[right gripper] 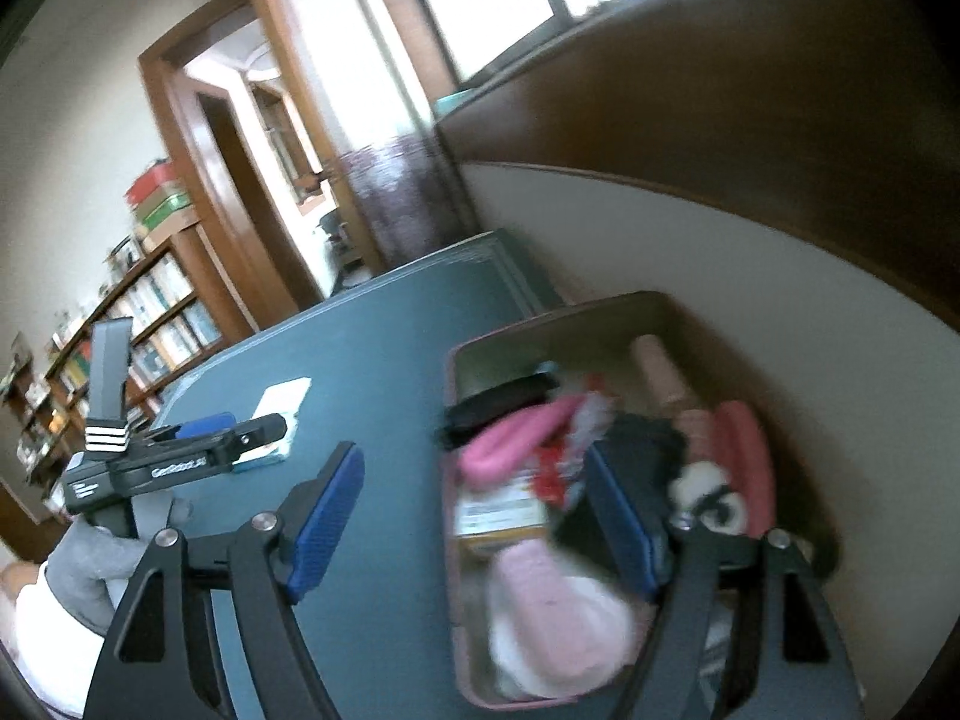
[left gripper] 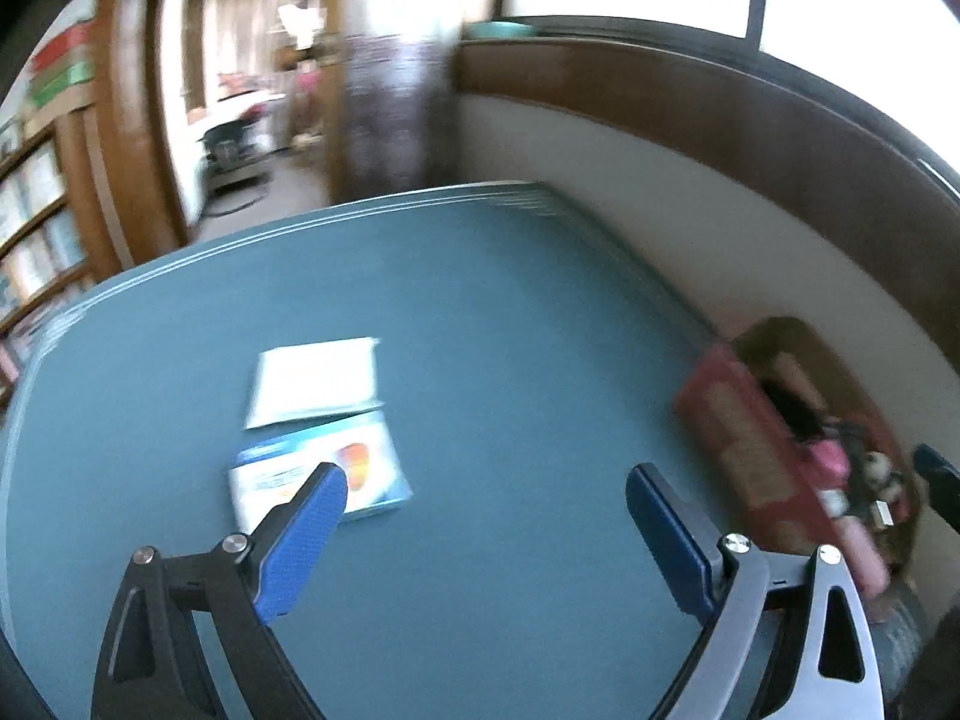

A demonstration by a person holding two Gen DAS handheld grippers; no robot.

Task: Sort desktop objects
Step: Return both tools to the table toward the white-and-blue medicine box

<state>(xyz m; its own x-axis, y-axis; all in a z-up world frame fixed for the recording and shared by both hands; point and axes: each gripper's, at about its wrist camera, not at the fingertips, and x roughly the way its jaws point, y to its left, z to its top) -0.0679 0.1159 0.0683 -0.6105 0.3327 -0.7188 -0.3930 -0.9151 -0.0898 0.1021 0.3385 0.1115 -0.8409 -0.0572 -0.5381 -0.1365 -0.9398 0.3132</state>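
Two flat items lie on the blue-green table [left gripper: 480, 312]: a white booklet [left gripper: 315, 381] and, just nearer, a light-blue box with an orange mark [left gripper: 372, 474]. My left gripper [left gripper: 486, 486] hangs open over the table, nothing between its blue pads; its left fingertip overlaps the box in view. In the right wrist view my right gripper [right gripper: 474, 474] stands open with nothing between its pads, over the left wall of a pink storage box [right gripper: 453, 372] full of pink, black and white items. The left gripper's body [right gripper: 180, 462] shows at left, near the white booklet [right gripper: 282, 399].
The pink storage box [left gripper: 732, 420] sits at the table's right edge against a cream wall with brown panelling. A bookshelf [right gripper: 138, 324] and an open doorway lie beyond the table's far side. A grey sleeve [right gripper: 102, 558] shows at lower left.
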